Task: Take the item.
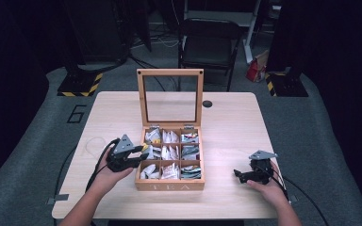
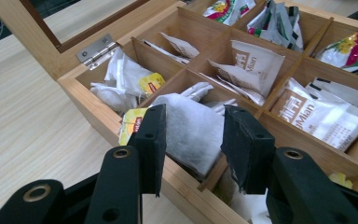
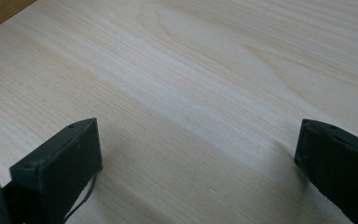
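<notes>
A wooden tea box (image 1: 169, 186) marked TEA stands in the middle of the table, its glass lid (image 1: 169, 73) upright. Its compartments hold several tea bags and sachets. My left gripper (image 1: 140, 157) reaches over the box's left wall at the middle row. In the left gripper view this gripper (image 2: 196, 112) is shut on a white tea bag (image 2: 186, 135) that sits in the left middle compartment, with a yellow tag (image 2: 133, 123) beside the left jaw. My right gripper (image 1: 238, 175) rests to the right of the box. Its jaws (image 3: 199, 128) stand wide open over bare wood.
The light wooden table (image 1: 122, 113) has free room on both sides of the box. A small black round spot (image 1: 207, 103) lies behind the lid at the right. A black folding chair (image 1: 209, 42) stands beyond the far edge.
</notes>
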A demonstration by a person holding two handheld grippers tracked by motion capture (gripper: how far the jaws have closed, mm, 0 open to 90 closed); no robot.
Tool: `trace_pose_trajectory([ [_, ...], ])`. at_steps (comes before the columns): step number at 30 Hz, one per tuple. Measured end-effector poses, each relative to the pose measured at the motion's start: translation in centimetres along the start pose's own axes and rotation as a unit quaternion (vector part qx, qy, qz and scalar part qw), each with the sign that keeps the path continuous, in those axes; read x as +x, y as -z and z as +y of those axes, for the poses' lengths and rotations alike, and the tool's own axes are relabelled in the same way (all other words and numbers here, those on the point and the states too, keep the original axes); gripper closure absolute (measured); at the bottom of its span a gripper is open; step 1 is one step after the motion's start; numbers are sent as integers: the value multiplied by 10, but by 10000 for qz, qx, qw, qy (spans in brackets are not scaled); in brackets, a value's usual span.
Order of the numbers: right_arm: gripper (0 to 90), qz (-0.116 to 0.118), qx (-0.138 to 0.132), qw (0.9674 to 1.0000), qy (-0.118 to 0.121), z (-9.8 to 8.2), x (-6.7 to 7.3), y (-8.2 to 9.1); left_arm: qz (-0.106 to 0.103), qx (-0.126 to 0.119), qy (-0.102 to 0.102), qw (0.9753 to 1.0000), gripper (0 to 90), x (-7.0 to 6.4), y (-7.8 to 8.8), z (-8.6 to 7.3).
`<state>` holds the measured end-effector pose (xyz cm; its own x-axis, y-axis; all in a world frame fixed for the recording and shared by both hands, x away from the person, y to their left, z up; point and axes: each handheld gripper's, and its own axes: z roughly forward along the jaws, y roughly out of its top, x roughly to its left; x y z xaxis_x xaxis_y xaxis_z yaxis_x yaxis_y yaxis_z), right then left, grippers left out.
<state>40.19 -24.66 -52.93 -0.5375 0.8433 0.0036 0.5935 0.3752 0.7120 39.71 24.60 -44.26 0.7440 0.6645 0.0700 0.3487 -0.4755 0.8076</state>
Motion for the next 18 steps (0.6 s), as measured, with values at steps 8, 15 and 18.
trace_pose_trajectory([
  [8,0,0,-2,10000,4,0,0,0,112,46,102,9999,541,11,-8,2],
  [15,0,0,-2,10000,7,0,0,0,160,129,146,9997,513,18,-15,4],
  [18,0,2,-3,10000,13,0,0,0,170,137,163,9996,513,20,-16,4],
])
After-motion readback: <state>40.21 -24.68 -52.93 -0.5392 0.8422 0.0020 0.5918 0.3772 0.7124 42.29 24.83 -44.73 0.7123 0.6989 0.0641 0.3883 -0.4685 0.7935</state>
